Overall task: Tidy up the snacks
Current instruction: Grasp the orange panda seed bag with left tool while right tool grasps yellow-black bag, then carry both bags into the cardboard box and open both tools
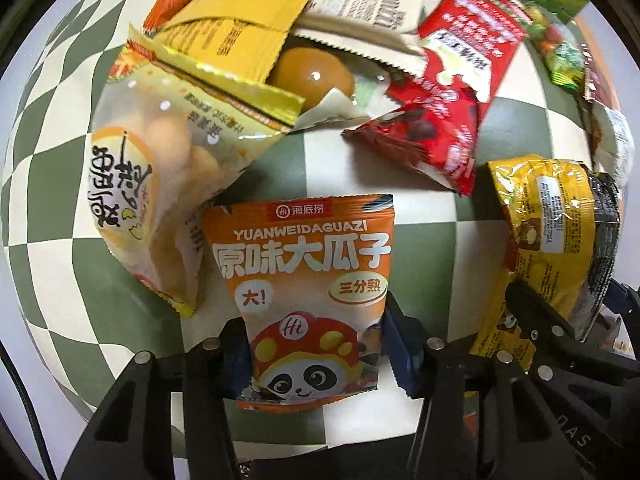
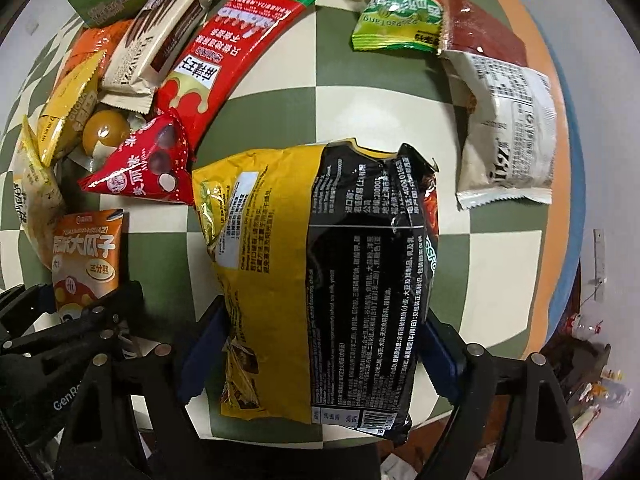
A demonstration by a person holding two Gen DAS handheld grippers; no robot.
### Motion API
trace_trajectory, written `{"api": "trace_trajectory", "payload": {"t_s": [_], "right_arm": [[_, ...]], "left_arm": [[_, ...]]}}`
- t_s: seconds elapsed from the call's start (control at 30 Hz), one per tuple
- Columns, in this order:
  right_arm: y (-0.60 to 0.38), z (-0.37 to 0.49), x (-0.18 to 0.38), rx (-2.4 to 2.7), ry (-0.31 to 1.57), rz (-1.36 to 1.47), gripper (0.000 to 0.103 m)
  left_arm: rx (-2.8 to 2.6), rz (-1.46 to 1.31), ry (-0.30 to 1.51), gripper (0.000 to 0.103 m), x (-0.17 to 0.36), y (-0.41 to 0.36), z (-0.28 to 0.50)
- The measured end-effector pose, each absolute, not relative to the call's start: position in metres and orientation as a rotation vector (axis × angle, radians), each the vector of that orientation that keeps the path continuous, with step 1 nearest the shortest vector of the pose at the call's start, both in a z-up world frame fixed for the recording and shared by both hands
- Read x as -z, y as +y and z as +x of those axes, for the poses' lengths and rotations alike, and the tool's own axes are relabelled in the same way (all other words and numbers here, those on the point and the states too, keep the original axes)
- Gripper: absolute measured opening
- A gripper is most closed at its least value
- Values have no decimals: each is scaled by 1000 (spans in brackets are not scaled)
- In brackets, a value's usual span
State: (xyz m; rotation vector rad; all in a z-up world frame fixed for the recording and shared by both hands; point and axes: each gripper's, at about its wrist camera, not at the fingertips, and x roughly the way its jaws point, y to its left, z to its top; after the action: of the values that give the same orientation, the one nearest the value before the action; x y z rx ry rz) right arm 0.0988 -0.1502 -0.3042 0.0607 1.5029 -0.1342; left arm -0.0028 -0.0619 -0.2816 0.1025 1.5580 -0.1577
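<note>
My left gripper (image 1: 316, 344) is shut on an orange sunflower-seed packet (image 1: 304, 280) with a panda on it, held above the checkered tabletop (image 1: 360, 160). My right gripper (image 2: 316, 344) is shut on a large yellow-and-black snack bag (image 2: 320, 272); this bag also shows at the right of the left wrist view (image 1: 556, 240). The orange packet and the left gripper (image 2: 80, 320) show at the lower left of the right wrist view. A pile of snacks lies beyond: a red triangular packet (image 1: 424, 136), a long red packet (image 2: 240, 48) and a pale yellow bag (image 1: 152, 184).
A brown egg-like snack (image 1: 312, 72) sits among yellow packets (image 1: 240, 28) and a beige wafer pack (image 2: 156, 40). A green candy bag (image 2: 396, 20) and a white bag (image 2: 508, 128) lie at the far right near the table's orange rim (image 2: 560, 120).
</note>
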Motion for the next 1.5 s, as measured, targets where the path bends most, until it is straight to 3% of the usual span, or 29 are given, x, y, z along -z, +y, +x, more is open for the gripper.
{"api": "trace_trajectory", "payload": {"t_s": [0.23, 0.5, 0.7, 0.83, 0.97, 1.1, 1.5], "right_arm": [[-143, 78, 293, 120, 1476, 131, 88], [-163, 76, 233, 37, 1399, 226, 88], [-175, 130, 163, -51, 1292, 232, 88], [-180, 194, 129, -107, 1208, 237, 88], [-174, 264, 109, -125, 1140, 204, 89], [-169, 333, 115, -117, 1158, 177, 89], [-175, 504, 216, -123, 1458, 174, 89]], "left_arm": [[206, 71, 1535, 51, 234, -53, -7], [266, -35, 1444, 51, 147, -42, 26], [299, -104, 1325, 51, 71, -54, 89], [292, -123, 1271, 51, 50, -71, 141], [265, -119, 1267, 51, 48, -78, 214], [229, -69, 1341, 51, 79, -83, 286], [198, -117, 1572, 52, 167, -98, 389]]}}
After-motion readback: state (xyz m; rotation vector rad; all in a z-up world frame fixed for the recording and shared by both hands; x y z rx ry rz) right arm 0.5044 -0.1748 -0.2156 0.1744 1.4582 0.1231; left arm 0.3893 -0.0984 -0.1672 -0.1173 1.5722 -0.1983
